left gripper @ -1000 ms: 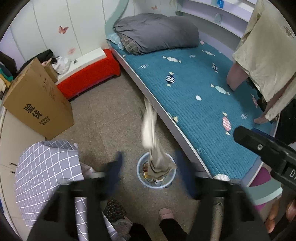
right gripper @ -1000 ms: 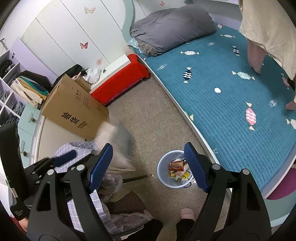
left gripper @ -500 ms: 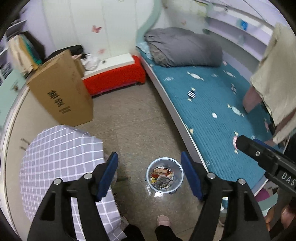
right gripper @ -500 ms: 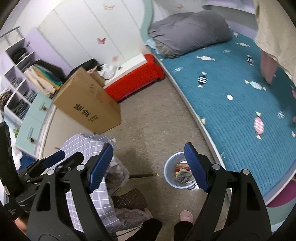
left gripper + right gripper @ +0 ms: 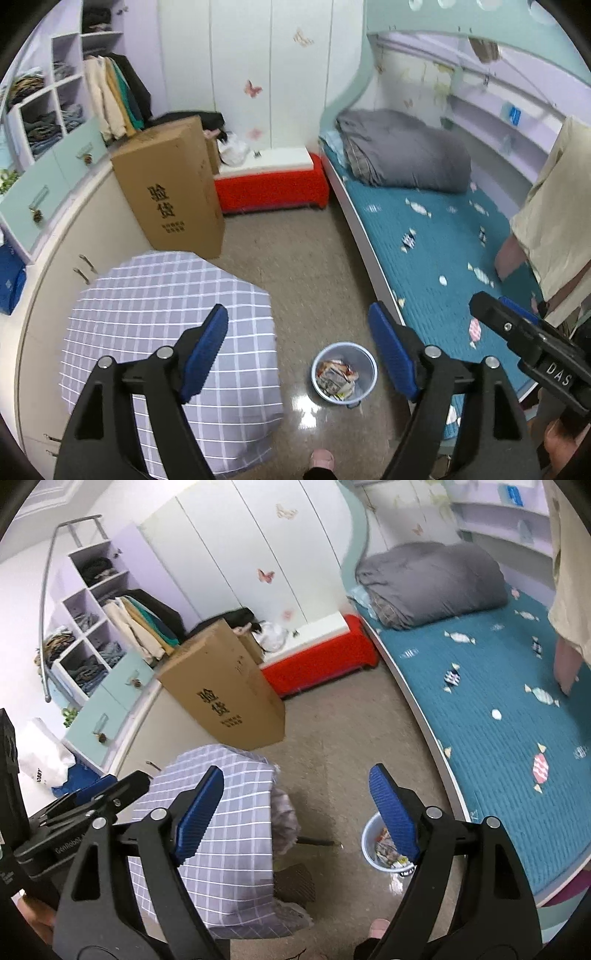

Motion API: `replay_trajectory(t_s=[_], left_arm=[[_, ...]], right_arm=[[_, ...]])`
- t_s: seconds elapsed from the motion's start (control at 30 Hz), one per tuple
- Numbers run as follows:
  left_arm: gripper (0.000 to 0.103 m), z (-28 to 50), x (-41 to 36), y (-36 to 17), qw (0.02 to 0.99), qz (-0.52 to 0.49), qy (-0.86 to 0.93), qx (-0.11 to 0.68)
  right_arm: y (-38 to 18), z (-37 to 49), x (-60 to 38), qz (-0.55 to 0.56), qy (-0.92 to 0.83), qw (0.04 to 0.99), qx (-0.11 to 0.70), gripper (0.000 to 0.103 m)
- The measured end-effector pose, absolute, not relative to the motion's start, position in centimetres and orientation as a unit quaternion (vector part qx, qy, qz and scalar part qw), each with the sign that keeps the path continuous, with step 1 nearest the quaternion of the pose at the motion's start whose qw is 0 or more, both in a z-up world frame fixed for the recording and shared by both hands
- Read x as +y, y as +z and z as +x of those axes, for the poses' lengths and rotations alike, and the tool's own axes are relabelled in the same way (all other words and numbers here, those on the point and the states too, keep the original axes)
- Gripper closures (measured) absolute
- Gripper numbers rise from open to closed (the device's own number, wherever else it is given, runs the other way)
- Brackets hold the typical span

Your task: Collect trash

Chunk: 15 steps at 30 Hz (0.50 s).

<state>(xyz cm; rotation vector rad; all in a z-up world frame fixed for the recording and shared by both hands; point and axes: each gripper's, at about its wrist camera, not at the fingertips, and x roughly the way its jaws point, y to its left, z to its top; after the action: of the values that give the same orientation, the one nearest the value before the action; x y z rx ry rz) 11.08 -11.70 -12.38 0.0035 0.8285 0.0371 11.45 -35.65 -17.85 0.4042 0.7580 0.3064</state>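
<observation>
Left gripper (image 5: 297, 345) high above the floor, jaws spread wide and opening further, nothing between the blue pads (image 5: 207, 347). Right gripper (image 5: 295, 814) also spread wide and empty, no object between its pads (image 5: 393, 814). Small pale blue trash bin (image 5: 344, 371) standing on the shiny floor (image 5: 303, 266), close beside the curved edge of the bed (image 5: 436, 236), seen between the two left fingers and a little toward the right one. Inside the bin, crumpled wrappers and paper (image 5: 337, 376), filling the bottom part. In the right wrist view the same bin partly hidden behind the right finger. Left of the bin, a round surface under a checked grey cloth (image 5: 166, 314). Behind it a tall cardboard box (image 5: 173, 192) standing upright, next to a red bench (image 5: 273, 188). On the bed, a folded grey blanket (image 5: 402, 155) near the head end. A person's shoe tip (image 5: 322, 459) at the bottom edge, just below the bin.
</observation>
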Motion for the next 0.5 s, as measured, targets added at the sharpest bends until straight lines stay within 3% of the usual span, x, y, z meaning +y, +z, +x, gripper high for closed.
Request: replay_trajectory(t_s=[0.5], left_arm=[[0.014, -0.6, -6.0, -5.1, 0.952, 0.016, -0.016, 0.306]], right_arm=[[-9.5, -1.0, -28.4, 0.140, 0.103, 0.954, 0.245, 0.019]])
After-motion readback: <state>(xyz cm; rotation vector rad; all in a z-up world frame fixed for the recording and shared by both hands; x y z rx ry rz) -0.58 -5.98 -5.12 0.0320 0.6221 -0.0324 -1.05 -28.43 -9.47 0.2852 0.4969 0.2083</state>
